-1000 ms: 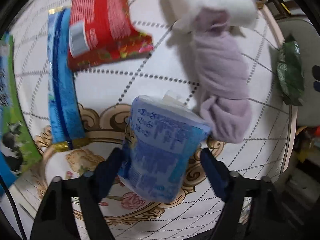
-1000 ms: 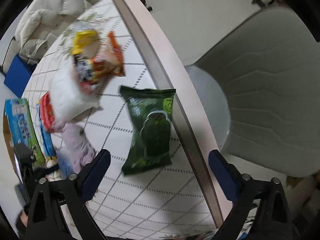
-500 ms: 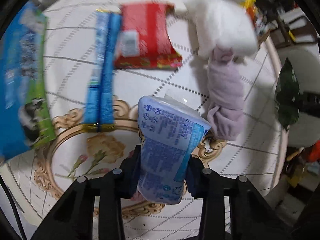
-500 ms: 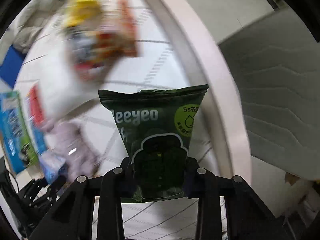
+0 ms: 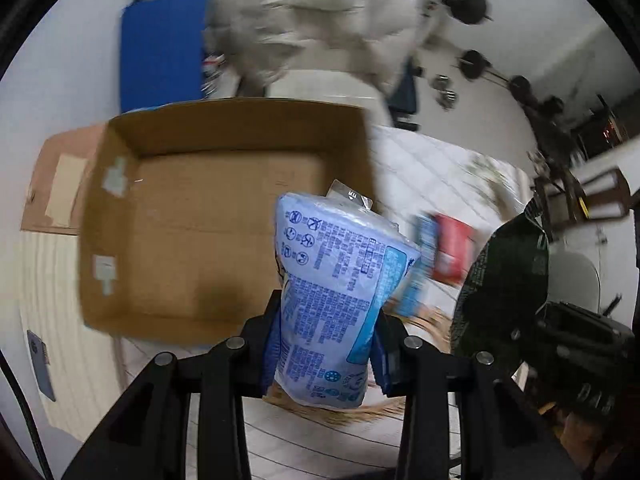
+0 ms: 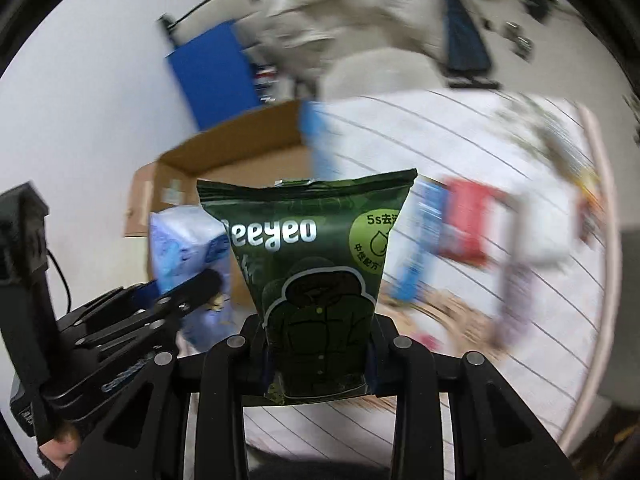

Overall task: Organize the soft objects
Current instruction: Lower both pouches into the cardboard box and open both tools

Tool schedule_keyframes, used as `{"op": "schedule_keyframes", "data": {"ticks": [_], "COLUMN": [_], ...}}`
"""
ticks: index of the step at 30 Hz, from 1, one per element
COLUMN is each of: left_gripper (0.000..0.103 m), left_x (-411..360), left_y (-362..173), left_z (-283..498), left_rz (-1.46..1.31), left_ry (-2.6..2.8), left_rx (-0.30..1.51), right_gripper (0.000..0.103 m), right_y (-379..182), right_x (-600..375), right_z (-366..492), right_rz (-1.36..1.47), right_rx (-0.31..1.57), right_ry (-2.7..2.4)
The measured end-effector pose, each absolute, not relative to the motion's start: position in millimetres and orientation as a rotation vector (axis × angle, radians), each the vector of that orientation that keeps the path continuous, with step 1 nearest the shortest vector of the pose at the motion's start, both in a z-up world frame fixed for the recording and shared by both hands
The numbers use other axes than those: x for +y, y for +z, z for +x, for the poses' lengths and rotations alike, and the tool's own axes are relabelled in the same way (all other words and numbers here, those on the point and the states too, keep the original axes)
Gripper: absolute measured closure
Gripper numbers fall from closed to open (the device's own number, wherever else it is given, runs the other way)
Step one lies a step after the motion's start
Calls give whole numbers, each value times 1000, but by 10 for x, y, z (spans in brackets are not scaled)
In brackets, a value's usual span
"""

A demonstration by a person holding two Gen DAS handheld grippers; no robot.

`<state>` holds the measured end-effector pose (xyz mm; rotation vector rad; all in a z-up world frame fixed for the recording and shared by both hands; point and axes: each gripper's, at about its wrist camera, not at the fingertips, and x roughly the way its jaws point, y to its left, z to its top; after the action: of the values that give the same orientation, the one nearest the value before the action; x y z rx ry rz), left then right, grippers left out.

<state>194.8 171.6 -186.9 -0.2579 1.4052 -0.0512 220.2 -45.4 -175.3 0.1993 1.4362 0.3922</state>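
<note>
Left gripper: its black jaws are clamped on the lower sides of a pale blue printed plastic pack of tissues, held upright in the air.
Blue pack's position: it stands in front of the near right corner of an open brown cardboard box, whose floor shows bare; the same pack appears at the left of the right wrist view.
Right gripper: its jaws are pressed together on the bottom of a dark green foil pouch printed with a jacket outline, held upright and off the table.
Green pouch's position: just right of the blue pack, seen edge-on in the left wrist view.
Table: a white quilted tablecloth with dotted lines carries a blurred red packet, a long blue packet and a lilac rolled cloth.
Background: a cream padded jacket and a blue panel, both blurred.
</note>
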Motion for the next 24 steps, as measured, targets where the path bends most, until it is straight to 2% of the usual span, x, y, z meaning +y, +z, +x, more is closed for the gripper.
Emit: {"op": "schedule_keyframes", "data": {"ticks": [4, 9, 18, 24], "left_gripper": [68, 68, 68, 60], "left_x": [2485, 2854, 2942, 2828], "left_y": [-2356, -3014, -3380, -3444], "left_z": [2359, 2777, 3119, 3277], "left_rz": [-309, -368, -331, -286], "left_ry": [33, 41, -8, -9], "left_rx": [1478, 1577, 1662, 1676], "right_gripper": [67, 67, 67, 66], "right_y": [-2154, -2832, -3376, -3504], "right_x": [659, 1360, 1538, 1554], "right_z": [2594, 3006, 3399, 3508], "right_rz": [116, 84, 25, 33], "right_rx": [1449, 1520, 1590, 1615], "right_ry": [418, 406, 332, 311]}}
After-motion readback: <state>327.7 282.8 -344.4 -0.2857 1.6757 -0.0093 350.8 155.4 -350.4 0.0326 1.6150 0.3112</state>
